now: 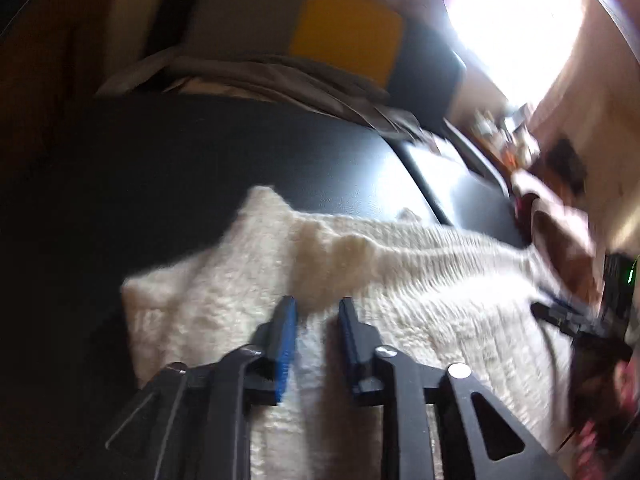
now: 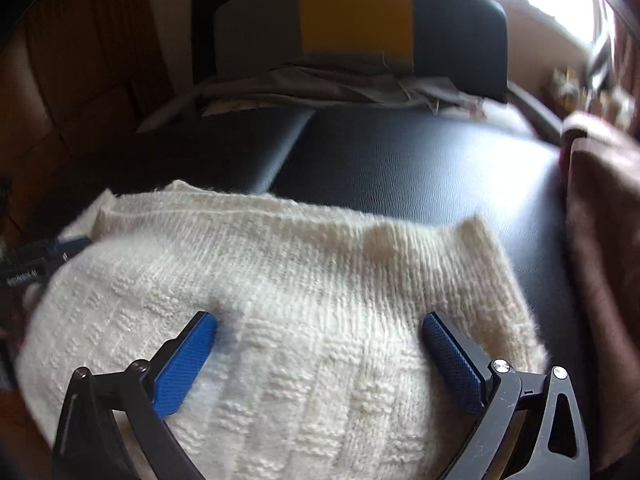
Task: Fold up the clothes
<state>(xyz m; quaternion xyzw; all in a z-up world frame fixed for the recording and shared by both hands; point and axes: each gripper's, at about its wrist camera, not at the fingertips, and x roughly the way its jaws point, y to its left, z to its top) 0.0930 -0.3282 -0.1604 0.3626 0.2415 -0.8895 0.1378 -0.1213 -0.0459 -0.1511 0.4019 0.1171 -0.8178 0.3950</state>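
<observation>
A cream knitted sweater point(image 1: 400, 280) lies spread on a black leather seat point(image 1: 240, 160). My left gripper point(image 1: 318, 308) is over its left part, jaws narrowly apart with a raised fold of the knit between the blue pads point(image 1: 286, 344); whether they pinch it I cannot tell. In the right wrist view the sweater point(image 2: 300, 288) fills the foreground. My right gripper point(image 2: 320, 326) is wide open just above it, with the knit between its pads point(image 2: 188, 364). The other gripper shows at the left edge point(image 2: 36, 260) and, in the left wrist view, at the right edge point(image 1: 568, 316).
Grey cloth point(image 2: 320, 84) lies heaped at the seat's far end against a grey, yellow and dark backrest point(image 2: 356, 20). A brown cushion or armrest point(image 2: 600, 240) stands at the right. A bright window point(image 1: 508, 20) is beyond, with small items on a ledge point(image 1: 504, 132).
</observation>
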